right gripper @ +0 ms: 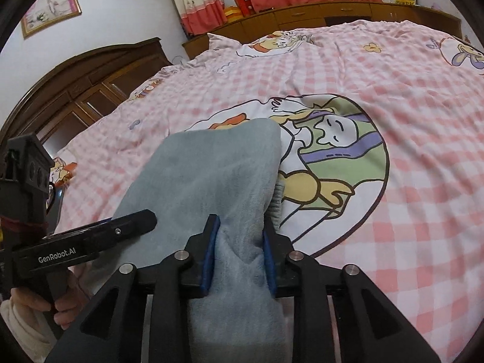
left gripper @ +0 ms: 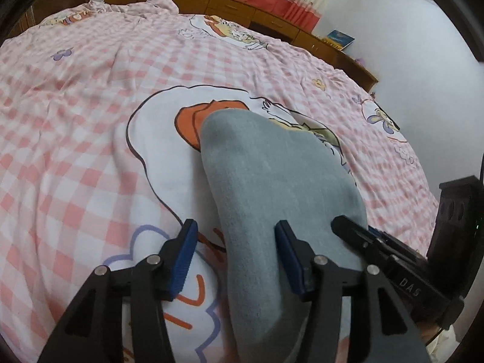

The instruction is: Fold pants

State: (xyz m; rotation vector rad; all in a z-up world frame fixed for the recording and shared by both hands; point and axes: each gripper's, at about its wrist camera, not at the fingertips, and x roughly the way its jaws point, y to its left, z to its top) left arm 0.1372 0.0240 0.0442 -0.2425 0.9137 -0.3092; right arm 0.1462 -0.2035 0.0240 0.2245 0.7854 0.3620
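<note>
bed: pink checked duvet [right gripper: 408, 181] | pants: folded grey fleece pants [right gripper: 211, 175] on duvet's cartoon circle | step: last fold laid, releasing | right claw [right gripper: 240, 257] pinching near edge | left claw [left gripper: 236, 260] jaws apart, gripping nothing | next: release, withdraw without dragging fold

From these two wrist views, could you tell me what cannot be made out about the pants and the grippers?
- Pants: the near end runs off the bottom edge in both views, so total length and fold count stay unknown.
- Left gripper: its jaws stand apart; whether the right-hand pad touches cloth is unclear.
- Right gripper: the cloth bunched between its pads hides how many layers it holds.
- Book: too small to read.
</note>
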